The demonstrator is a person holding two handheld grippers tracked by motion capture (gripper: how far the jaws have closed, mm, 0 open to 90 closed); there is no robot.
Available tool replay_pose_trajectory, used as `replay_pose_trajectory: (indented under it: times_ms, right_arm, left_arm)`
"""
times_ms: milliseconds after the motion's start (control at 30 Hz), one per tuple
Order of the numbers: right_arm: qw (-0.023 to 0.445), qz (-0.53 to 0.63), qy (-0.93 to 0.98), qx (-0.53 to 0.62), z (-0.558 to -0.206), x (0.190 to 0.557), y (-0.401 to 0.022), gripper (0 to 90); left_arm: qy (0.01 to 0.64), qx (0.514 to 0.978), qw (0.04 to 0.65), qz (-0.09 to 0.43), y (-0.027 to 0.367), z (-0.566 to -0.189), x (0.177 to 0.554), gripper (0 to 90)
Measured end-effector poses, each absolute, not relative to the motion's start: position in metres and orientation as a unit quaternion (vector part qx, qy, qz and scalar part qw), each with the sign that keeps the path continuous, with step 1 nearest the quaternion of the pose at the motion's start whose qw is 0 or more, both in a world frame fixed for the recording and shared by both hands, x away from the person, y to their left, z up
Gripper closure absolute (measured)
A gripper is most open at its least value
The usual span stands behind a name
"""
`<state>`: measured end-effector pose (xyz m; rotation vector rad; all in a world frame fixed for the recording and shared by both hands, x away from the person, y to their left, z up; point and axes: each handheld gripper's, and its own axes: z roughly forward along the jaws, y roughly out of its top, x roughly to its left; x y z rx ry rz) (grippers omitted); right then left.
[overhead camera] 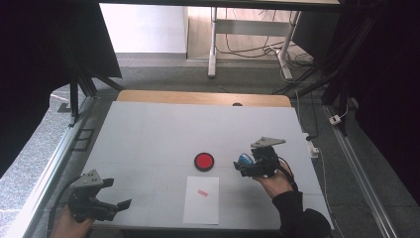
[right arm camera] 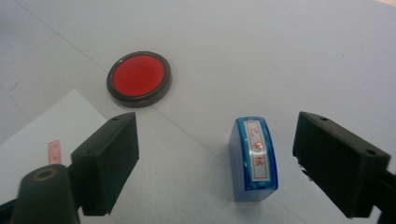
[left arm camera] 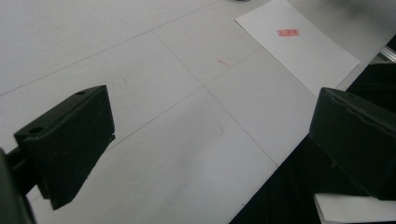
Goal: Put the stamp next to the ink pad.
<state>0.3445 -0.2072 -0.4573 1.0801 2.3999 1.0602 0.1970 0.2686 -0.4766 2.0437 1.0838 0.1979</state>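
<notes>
Right gripper view shows the blue stamp [right arm camera: 253, 160] standing at lower centre, between the right gripper [right arm camera: 231, 163]'s released jaws; lift straight away so neither pad tips it.

right gripper [overhead camera: 241, 164] sits by a blue stamp [overhead camera: 244, 159] on the white table [overhead camera: 148, 129], near a red ink pad [overhead camera: 204, 161]; a stamped paper [overhead camera: 201, 200] lies below; left gripper [overhead camera: 121, 206] apart.

Stamp [right arm camera: 253, 158] right of ink pad [overhead camera: 204, 161], paper sheet [overhead camera: 201, 201] before the pad, all on table [overhead camera: 158, 134].
</notes>
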Motion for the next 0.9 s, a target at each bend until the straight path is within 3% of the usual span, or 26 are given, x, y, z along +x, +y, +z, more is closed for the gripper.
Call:
replay_pose_trajectory:
  times_ms: [300,900]
  right_arm:
    - [0.145,0.365,0.840,0.374,-0.454,0.335,-0.207,2.3]
    - [0.168,0.381,0.835,0.360,-0.440,0.301,-0.211,0.0]
  left_arm:
    - [0.429,0.807,0.399,0.078,0.269,-0.477,0.197,0.1]
    - [0.427,0.808,0.399,0.077,0.269,-0.477,0.197,0.0]
